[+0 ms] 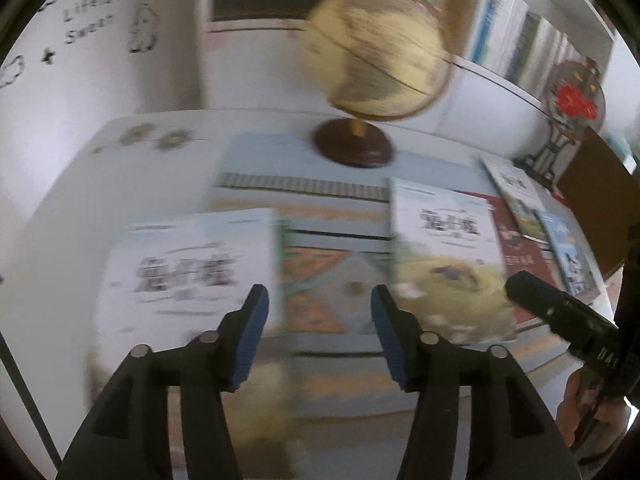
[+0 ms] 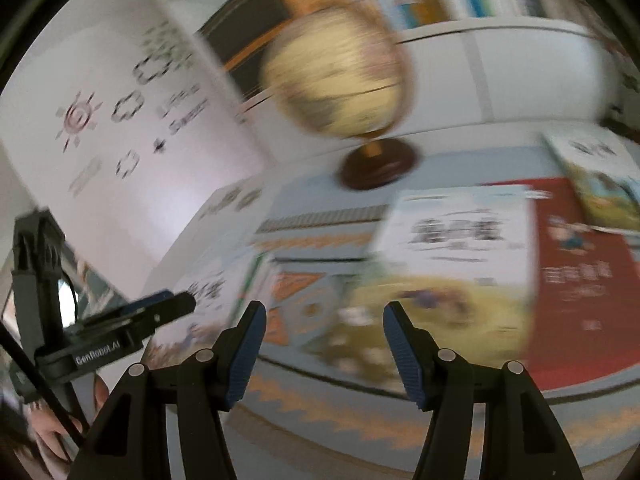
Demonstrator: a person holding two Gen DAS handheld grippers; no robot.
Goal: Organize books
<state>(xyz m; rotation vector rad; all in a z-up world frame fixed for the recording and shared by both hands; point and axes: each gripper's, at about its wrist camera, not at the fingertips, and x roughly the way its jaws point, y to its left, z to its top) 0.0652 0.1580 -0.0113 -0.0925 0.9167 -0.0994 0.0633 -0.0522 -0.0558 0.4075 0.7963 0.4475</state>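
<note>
Tabletop blurred: both pairs of fingers (image 1: pixel 316 296) (image 2: pixel 324 312) released, empty, books (image 1: pixel 188 272) lying beyond them.

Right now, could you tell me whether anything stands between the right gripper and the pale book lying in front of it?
Nothing visible does. The right gripper is open and empty, and the pale book lies flat on the patterned mat ahead; the globe stands farther back.

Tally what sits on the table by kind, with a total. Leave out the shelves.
Books with a white and yellow cover: 2
Red book: 1
Other books at the right end: 2
Globe: 1
Round ornament with red flowers on a dark stand: 1
Total: 7
</note>
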